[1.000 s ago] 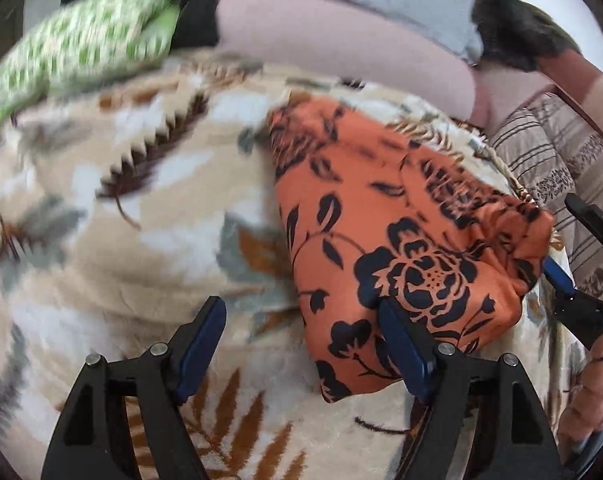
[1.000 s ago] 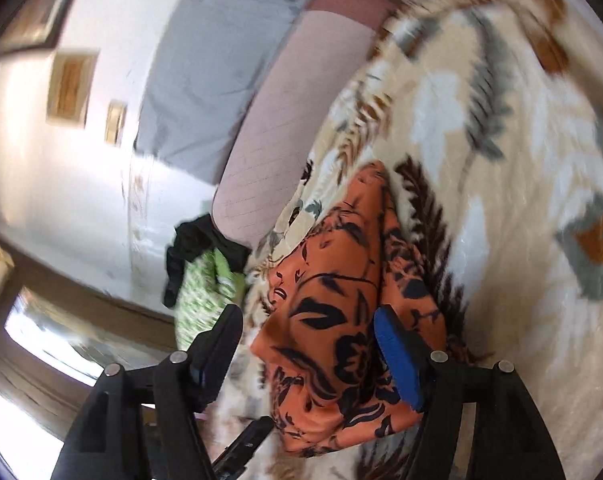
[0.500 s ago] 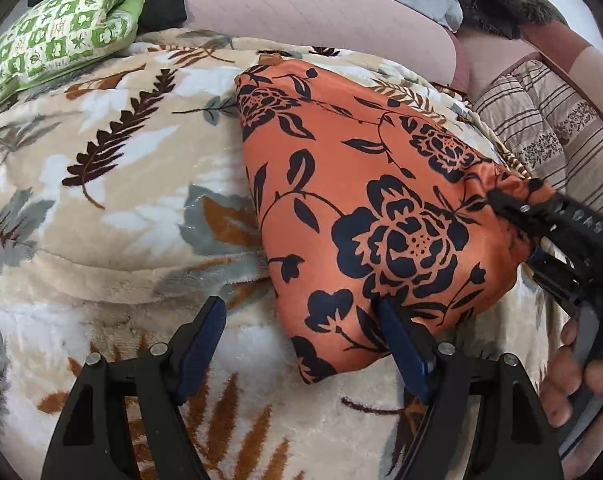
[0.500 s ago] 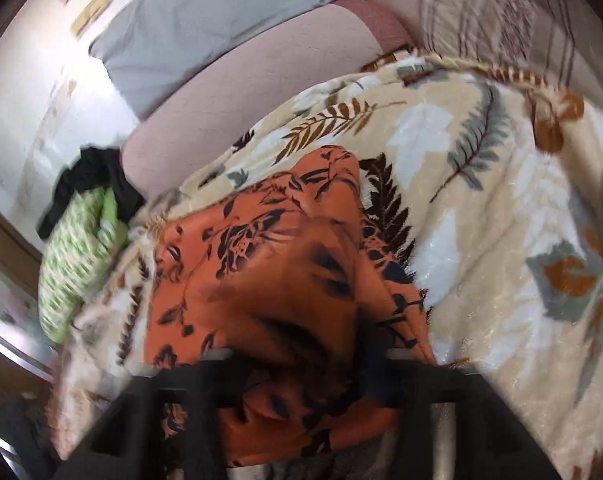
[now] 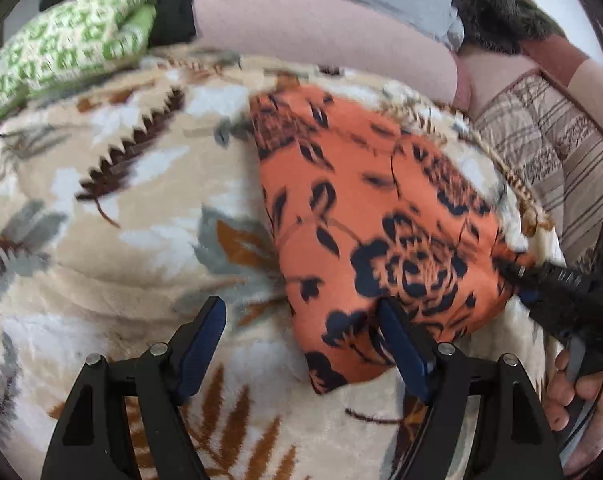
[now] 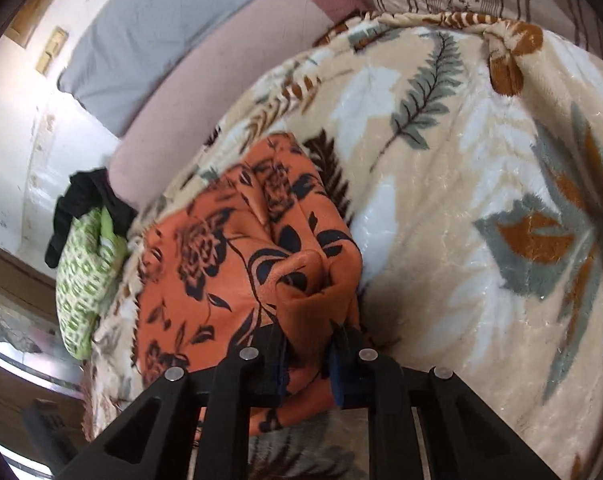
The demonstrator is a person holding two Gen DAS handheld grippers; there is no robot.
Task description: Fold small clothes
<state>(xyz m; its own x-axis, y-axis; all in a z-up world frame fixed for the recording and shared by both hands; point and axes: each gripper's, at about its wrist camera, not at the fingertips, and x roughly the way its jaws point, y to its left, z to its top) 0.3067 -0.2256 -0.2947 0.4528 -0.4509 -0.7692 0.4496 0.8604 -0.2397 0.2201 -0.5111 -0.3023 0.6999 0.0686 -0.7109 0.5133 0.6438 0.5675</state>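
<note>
Orange floral garment on the leaf-print fleece blanket, one corner pinched.

The plush cream blanket with leaf print [image 5: 121,208] carries the thin orange cloth with black flowers [image 5: 373,216], which looks light, limp and slippery, best taken at corners or hems. The right gripper [image 6: 307,356] is clamped on a bunched corner. The left gripper [image 5: 301,344] hangs spread, its right finger over the cloth's near edge.

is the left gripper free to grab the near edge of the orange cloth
Probably yes: the left gripper is open, its right finger already over the orange floral cloth, nothing between; the right gripper pinches another corner.
</note>
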